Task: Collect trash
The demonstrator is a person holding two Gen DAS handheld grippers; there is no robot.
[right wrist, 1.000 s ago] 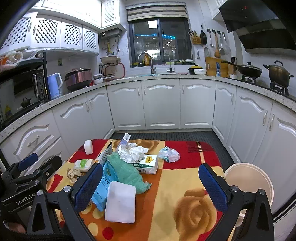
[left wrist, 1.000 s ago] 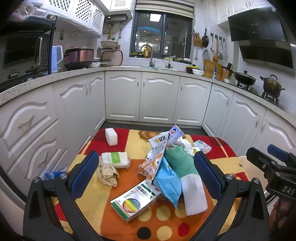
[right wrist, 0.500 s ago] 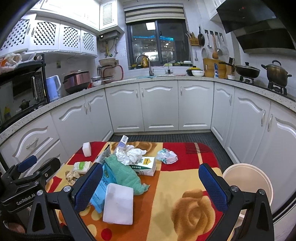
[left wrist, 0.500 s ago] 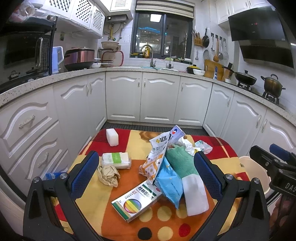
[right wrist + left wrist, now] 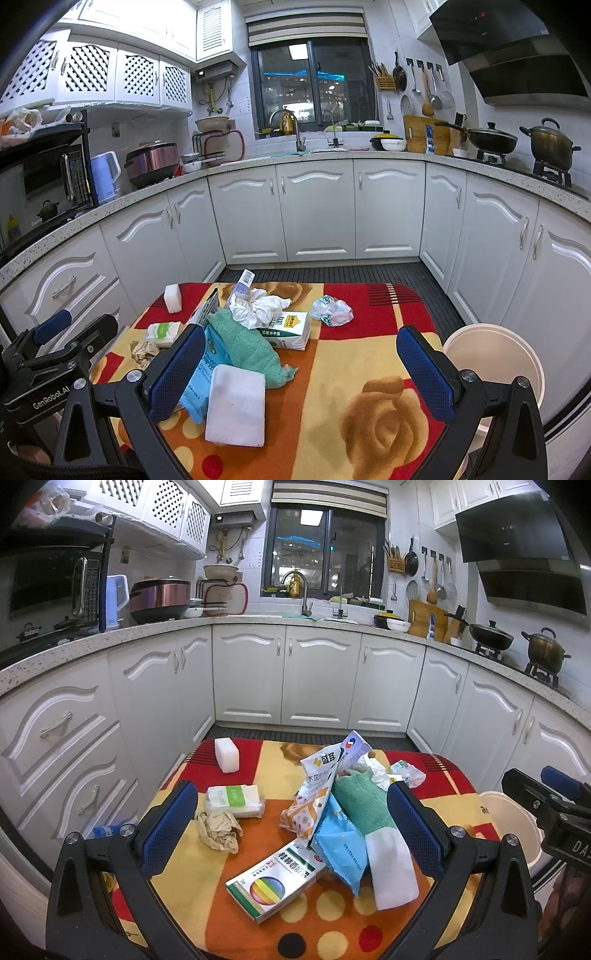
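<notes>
A cream plastic bucket [image 5: 495, 354] stands on the floor just off the table's right edge; its inside looks bare as far as I can see, though the near part is hidden behind the gripper. All the trash lies on the table [image 5: 343, 373], which is covered by a patterned cloth of red, orange and yellow.

Both grippers hang above the near edge of the table, level and pointing across it toward the cabinets. The left gripper [image 5: 291, 830] has its blue-padded fingers spread wide, holding nothing and touching nothing. The right gripper [image 5: 301, 369] is likewise wide apart and empty.

Near the middle of the table sits a heap: a green cloth [image 5: 245, 345] draped over a blue plastic packet [image 5: 341, 843], a white sponge block [image 5: 236, 404] at the near end, crumpled white tissue [image 5: 258, 306] on a milk carton [image 5: 290, 330], and a tall torn snack bag [image 5: 319, 786] leaning against the pile. A flat box with a rainbow circle [image 5: 275, 880] lies toward the near edge. Toward the left edge are a crumpled brown paper [image 5: 219, 829] touching a pack of wet wipes [image 5: 234, 801], and a small white block [image 5: 227, 755] near the far left corner. A balled plastic wrapper [image 5: 330, 310] lies apart, toward the far right
</notes>
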